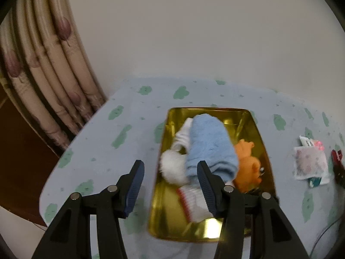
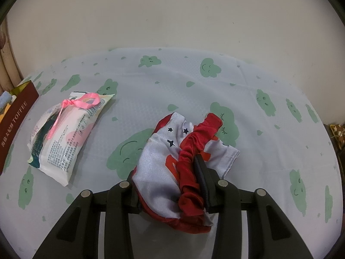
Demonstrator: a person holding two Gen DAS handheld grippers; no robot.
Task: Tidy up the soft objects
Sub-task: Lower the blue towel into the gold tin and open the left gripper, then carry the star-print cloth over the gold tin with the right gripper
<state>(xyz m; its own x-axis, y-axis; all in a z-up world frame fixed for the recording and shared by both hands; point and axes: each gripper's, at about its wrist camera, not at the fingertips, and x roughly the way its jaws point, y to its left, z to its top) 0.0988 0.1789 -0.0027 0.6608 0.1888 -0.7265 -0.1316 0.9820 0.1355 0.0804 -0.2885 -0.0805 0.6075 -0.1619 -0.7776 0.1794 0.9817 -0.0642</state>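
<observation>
A gold tin box [image 1: 265, 151] on the table holds a rolled light blue towel [image 1: 210, 144], white socks [image 1: 194, 202], a white fluffy item [image 1: 172, 168] and an orange plush toy [image 1: 248, 168]. My left gripper [image 1: 170, 172] is open and empty above the box's near left side. My right gripper [image 2: 168, 168] is shut on a red and white satin cloth item with stars [image 2: 159, 164], held just over the table. The cloth hides the left finger's tip. A tissue pack with a pink ribbon [image 2: 64, 133] lies to the left; it also shows in the left wrist view [image 1: 310, 161].
The table has a pale blue cloth with green cloud prints [image 2: 194, 82]. The box's dark red outer wall [image 2: 15, 127] shows at the far left of the right wrist view. A curtain [image 1: 43, 75] hangs left of the table. A wall stands behind.
</observation>
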